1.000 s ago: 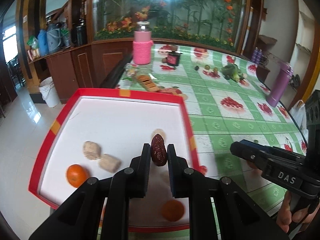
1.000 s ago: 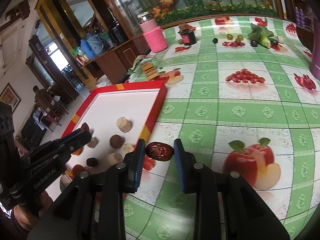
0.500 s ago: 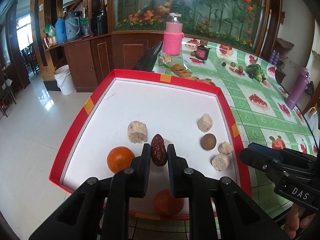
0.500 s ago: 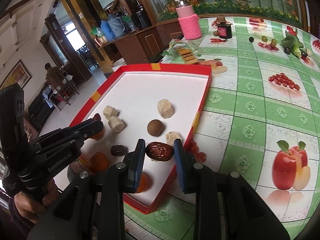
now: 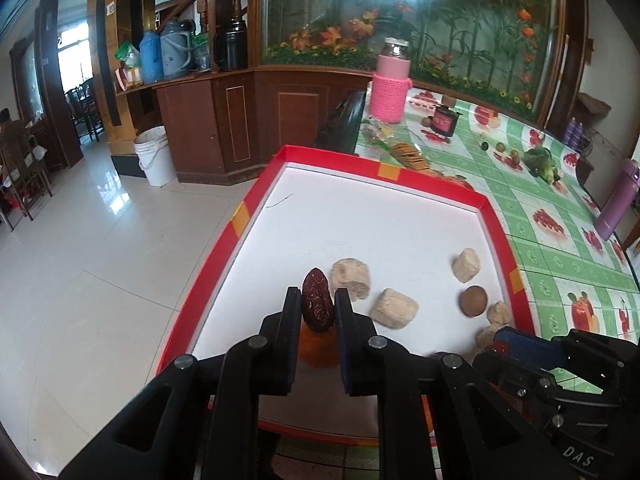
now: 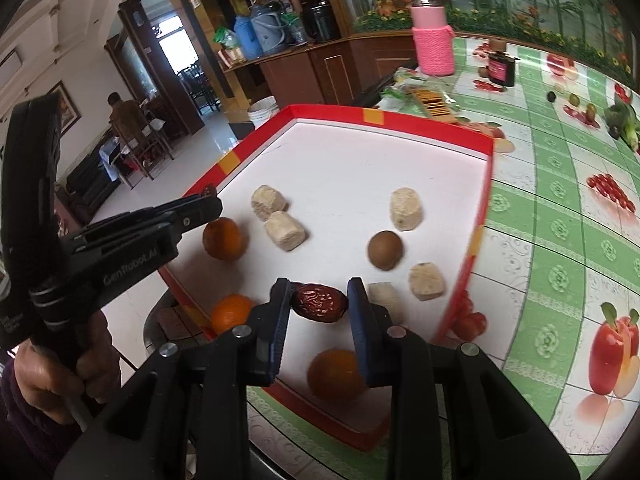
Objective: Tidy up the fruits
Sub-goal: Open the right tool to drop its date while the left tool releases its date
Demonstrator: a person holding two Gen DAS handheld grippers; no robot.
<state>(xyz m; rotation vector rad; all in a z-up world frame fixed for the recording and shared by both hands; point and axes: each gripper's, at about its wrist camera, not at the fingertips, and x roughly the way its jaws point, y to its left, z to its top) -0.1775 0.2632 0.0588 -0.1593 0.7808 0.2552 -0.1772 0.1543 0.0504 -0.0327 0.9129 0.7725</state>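
The counter (image 6: 560, 208) carries my red-rimmed white tray (image 5: 496, 224), which holds oranges, beige chunks and a brown round fruit (image 6: 385, 249). My left tool (image 5: 317, 314) is clamped on an upright red date (image 5: 317, 304) above the tray's near-left part, seemingly over an orange (image 5: 318, 350). My right tool (image 6: 319, 304) grips another date (image 6: 319, 303) sideways above the near edge.

A wrinkled dark-red date (image 5: 317, 306) stands upright, pinched between the left fingers (image 5: 292, 320), and a second date (image 6: 319, 303) lies crosswise between the right fingers (image 6: 357, 312), both above the red-rimmed white tray (image 6: 420, 118). In the tray lie three oranges (image 6: 224, 239), a brown round fruit (image 6: 385, 249) and several pale beige chunks (image 6: 406, 209).
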